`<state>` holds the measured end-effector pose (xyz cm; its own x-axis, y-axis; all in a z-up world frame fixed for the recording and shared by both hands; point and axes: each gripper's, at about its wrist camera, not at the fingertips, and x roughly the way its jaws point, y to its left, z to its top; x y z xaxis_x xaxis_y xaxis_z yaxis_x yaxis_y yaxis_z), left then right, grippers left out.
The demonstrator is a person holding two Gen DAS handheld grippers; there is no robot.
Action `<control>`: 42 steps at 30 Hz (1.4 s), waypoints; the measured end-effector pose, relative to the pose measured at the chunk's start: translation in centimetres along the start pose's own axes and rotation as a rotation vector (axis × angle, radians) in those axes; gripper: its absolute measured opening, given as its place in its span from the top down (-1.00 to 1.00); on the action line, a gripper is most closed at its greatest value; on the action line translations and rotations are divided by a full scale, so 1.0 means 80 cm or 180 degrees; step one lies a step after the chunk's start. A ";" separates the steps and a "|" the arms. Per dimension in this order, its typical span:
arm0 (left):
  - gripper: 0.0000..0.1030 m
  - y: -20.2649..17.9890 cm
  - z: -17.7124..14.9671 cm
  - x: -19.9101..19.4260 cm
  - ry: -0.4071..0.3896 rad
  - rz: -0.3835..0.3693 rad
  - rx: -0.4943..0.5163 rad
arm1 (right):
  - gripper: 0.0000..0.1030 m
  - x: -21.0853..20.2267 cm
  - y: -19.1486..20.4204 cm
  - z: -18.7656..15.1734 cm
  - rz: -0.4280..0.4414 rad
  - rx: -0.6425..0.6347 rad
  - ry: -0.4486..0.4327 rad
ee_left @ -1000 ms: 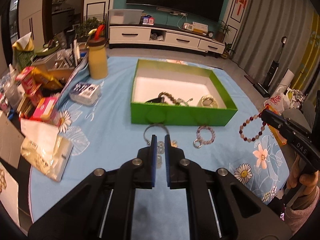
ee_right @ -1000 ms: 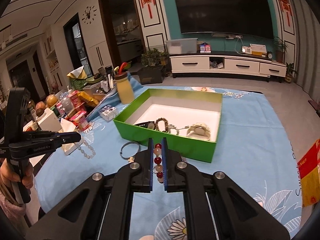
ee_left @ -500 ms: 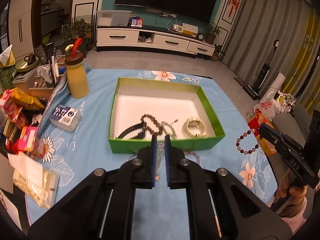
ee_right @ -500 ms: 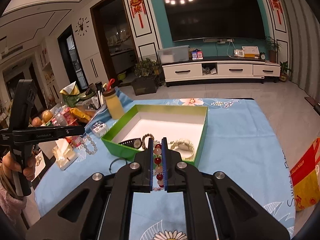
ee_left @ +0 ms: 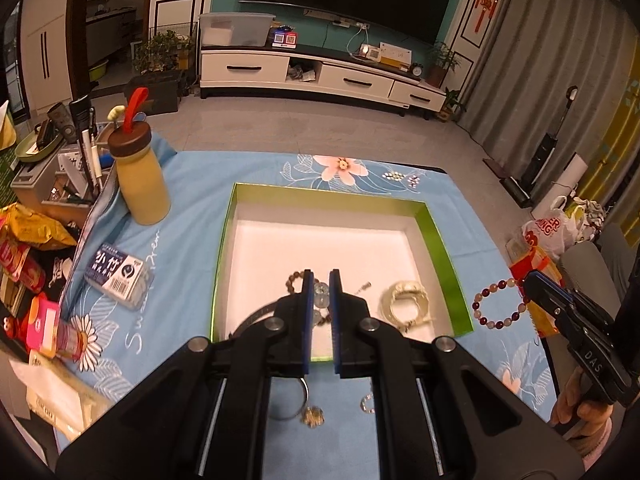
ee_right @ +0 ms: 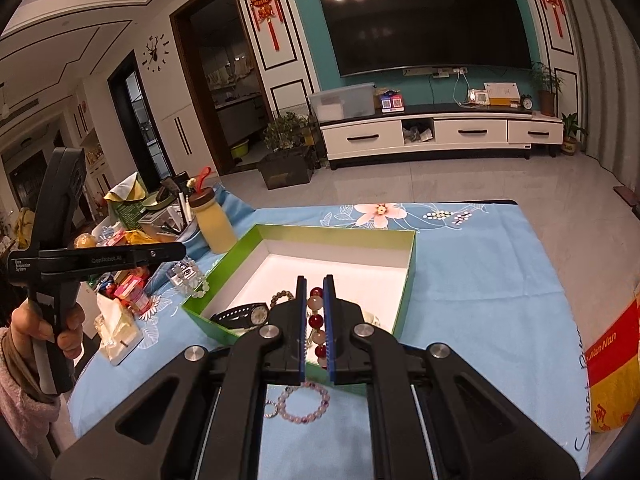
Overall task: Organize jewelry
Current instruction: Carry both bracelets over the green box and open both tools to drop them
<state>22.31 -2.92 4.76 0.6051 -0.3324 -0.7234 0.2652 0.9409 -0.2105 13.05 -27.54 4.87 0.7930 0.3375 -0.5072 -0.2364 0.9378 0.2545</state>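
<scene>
A blue flowered tablecloth (ee_left: pixel 192 184) lies under both grippers. Ahead of and below the fingers sits one green box (ee_left: pixel 444 256) with a white floor, its near wall just under the fingertips in both views. Beyond the box, off to the left of the fingers, stands one yellow bottle (ee_left: pixel 142 184) with a brown lid.

The left gripper (ee_left: pixel 320 292) is clamped on a strand of clear beads (ee_left: pixel 321 294), the blue pads nearly together around it; the strand hangs over the box's near part. The right gripper (ee_right: pixel 312 320) is closed tight on a red-and-white bead bracelet (ee_right: pixel 316 312), whose loop, seen from the left wrist, dangles in the air to the right of the box, outside its right wall.

Inside the box lie four pieces: a black watch (ee_right: pixel 244 314), a brown bead bracelet (ee_left: pixel 294 280), a pale bracelet (ee_left: pixel 406 300) right of the left fingers, and a small silver piece (ee_left: pixel 362 288). On the cloth behind the fingertips, nearer than the box, lie a purple bead bracelet (ee_right: pixel 304 402) and a silver bangle (ee_left: pixel 298 400) with a charm.
</scene>
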 end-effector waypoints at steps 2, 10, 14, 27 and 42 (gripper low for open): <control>0.86 0.000 0.007 0.014 0.0028 0.0023 -0.0004 | 0.86 0.013 -0.001 0.006 -0.0005 0.0010 0.0026; 0.86 0.008 0.025 0.065 0.0160 0.0077 -0.0042 | 0.86 0.068 -0.008 0.027 -0.0043 0.0048 0.0166; 0.86 0.011 0.035 0.091 0.0223 0.0094 -0.0081 | 0.86 0.092 -0.010 0.030 -0.0072 0.0065 0.0243; 0.86 0.027 0.049 0.153 0.0411 0.0178 -0.0187 | 0.86 0.157 -0.016 0.037 -0.0160 0.0203 0.0465; 0.86 0.030 0.050 0.176 0.0508 0.0294 -0.0164 | 0.85 0.197 -0.026 0.034 -0.0251 0.0317 0.0729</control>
<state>34.46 -5.58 -3.26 0.4971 -0.2339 -0.8355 0.1728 0.9704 -0.1689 27.60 -24.43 -1.40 0.6563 0.2840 -0.6990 -0.1133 0.9530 0.2809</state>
